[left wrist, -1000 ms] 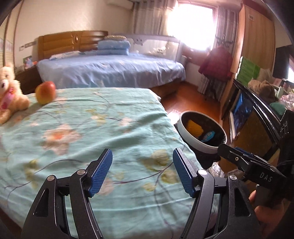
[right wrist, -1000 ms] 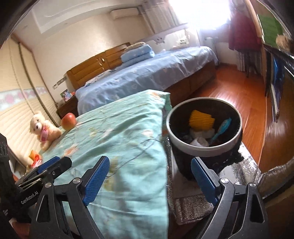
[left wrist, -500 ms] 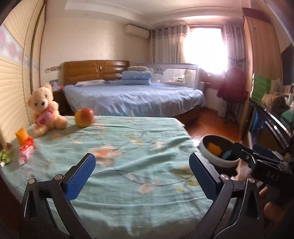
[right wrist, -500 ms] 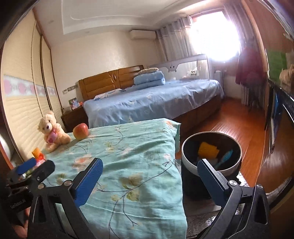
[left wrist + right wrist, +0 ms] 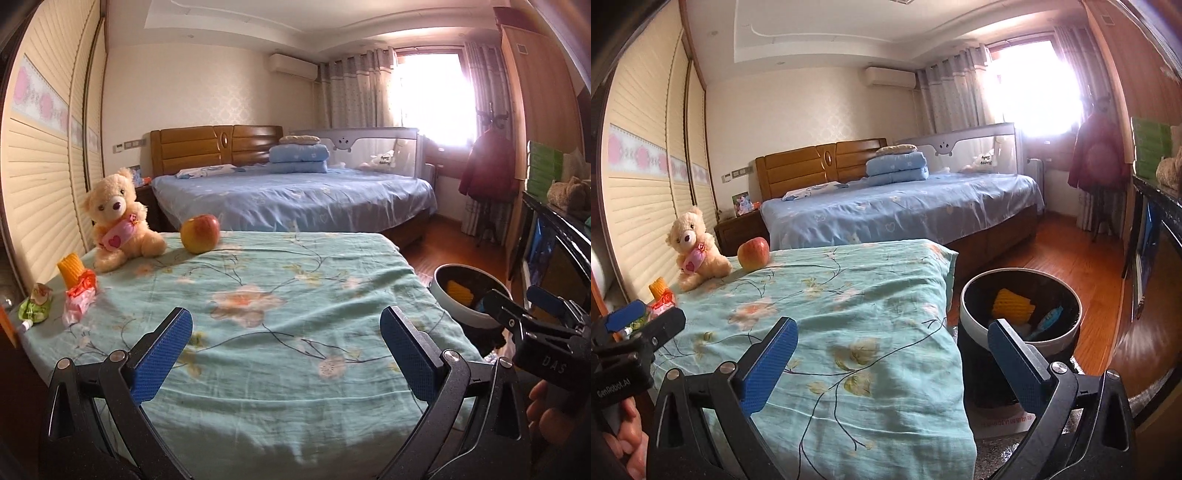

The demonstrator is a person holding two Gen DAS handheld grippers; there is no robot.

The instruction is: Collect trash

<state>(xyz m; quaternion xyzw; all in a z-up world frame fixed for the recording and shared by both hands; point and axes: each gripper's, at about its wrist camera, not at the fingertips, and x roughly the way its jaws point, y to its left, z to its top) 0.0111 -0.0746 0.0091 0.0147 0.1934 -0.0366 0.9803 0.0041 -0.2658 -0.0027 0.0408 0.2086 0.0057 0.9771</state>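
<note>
A table under a teal flowered cloth (image 5: 295, 332) carries trash at its left edge: a yellow foam net (image 5: 72, 266), a red-pink wrapper (image 5: 79, 297) and a green wrapper (image 5: 35, 308). A black bin with a white rim (image 5: 1021, 325) stands on the floor right of the table and holds a yellow foam net (image 5: 1012, 304) and blue scraps. My left gripper (image 5: 286, 349) is open and empty over the cloth's near edge. My right gripper (image 5: 892, 363) is open and empty between cloth and bin.
A teddy bear (image 5: 118, 218) and an apple (image 5: 199, 233) sit at the table's far left. A blue bed (image 5: 295, 195) lies behind. A dark cabinet (image 5: 554, 251) runs along the right. Wooden floor (image 5: 1071, 254) lies beyond the bin.
Both grippers have pulled back and tilted up, so the whole room and the trash at the table's left edge came into view. The left jaws have opened wider.
</note>
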